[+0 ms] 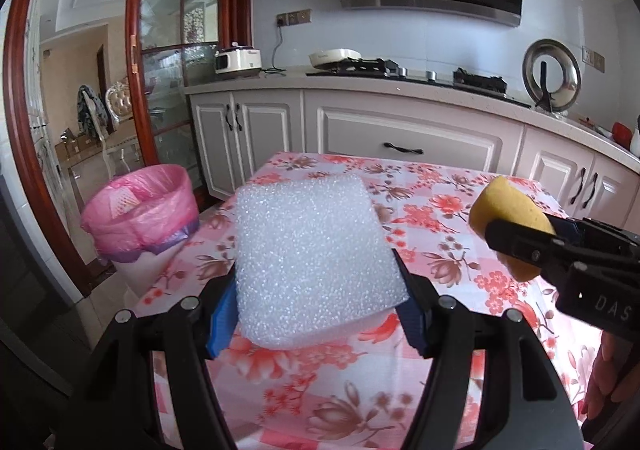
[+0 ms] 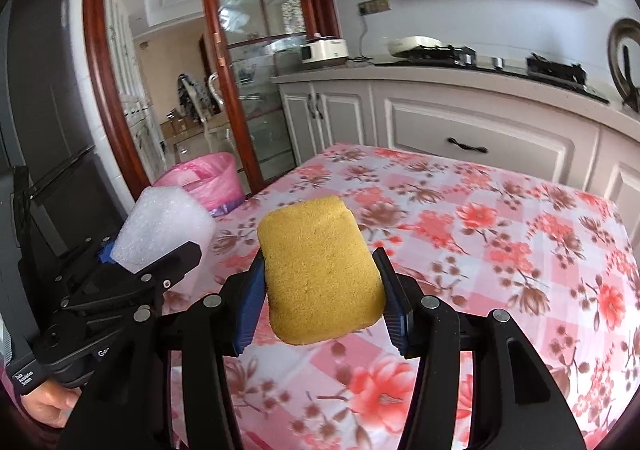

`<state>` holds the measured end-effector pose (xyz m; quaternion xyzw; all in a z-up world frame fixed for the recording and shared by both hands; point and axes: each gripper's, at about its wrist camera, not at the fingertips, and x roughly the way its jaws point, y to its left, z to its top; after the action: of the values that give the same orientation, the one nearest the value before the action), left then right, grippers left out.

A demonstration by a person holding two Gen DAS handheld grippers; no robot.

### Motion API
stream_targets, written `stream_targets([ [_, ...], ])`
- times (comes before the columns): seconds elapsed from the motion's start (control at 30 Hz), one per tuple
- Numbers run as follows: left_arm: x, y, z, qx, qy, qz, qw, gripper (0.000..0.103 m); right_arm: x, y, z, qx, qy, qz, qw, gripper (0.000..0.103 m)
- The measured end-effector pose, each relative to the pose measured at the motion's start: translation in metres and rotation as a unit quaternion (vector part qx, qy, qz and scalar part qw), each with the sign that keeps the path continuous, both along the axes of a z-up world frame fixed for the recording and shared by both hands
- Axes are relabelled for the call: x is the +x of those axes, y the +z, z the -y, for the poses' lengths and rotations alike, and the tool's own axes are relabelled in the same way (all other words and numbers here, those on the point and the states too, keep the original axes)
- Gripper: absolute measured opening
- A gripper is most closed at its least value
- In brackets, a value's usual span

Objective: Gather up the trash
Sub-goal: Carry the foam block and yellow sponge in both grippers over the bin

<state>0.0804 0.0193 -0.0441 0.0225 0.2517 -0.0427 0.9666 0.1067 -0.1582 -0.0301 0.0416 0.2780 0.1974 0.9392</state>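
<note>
The left gripper [image 1: 316, 314] has its blue-padded fingers [image 1: 222, 314] spread fairly wide, pinching a white foam block [image 1: 312, 254] that sticks out toward 12 o'clock above the flowered worktop [image 1: 440, 209]. The right gripper [image 2: 322, 308] pinches a yellow sponge [image 2: 320, 270] with narrower-set fingers [image 2: 250, 310]. A pink-lined trash bin [image 1: 140, 209] stands off the worktop's edge at 10 o'clock.

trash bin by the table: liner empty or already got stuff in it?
Not empty. In the left wrist view the pink-lined trash bin stands upright and open, with one pale mesh-patterned piece showing inside. How full it is lower down, cannot tell.
</note>
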Motion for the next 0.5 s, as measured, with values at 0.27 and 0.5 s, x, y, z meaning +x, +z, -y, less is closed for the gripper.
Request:
stream_targets([
  [0.27, 0.001, -0.001, -0.036, -0.001, 0.026, 0.000, 0.9997, 0.065, 0.013, 0.012, -0.029, 0.002, 0.021, 0.014, 1.000, 0.050],
  [0.5, 0.006, -0.003, -0.071, 0.004, 0.069, 0.004, 0.9976, 0.065, 0.036, 0.016, -0.069, 0.016, 0.060, 0.027, 0.998, 0.050],
])
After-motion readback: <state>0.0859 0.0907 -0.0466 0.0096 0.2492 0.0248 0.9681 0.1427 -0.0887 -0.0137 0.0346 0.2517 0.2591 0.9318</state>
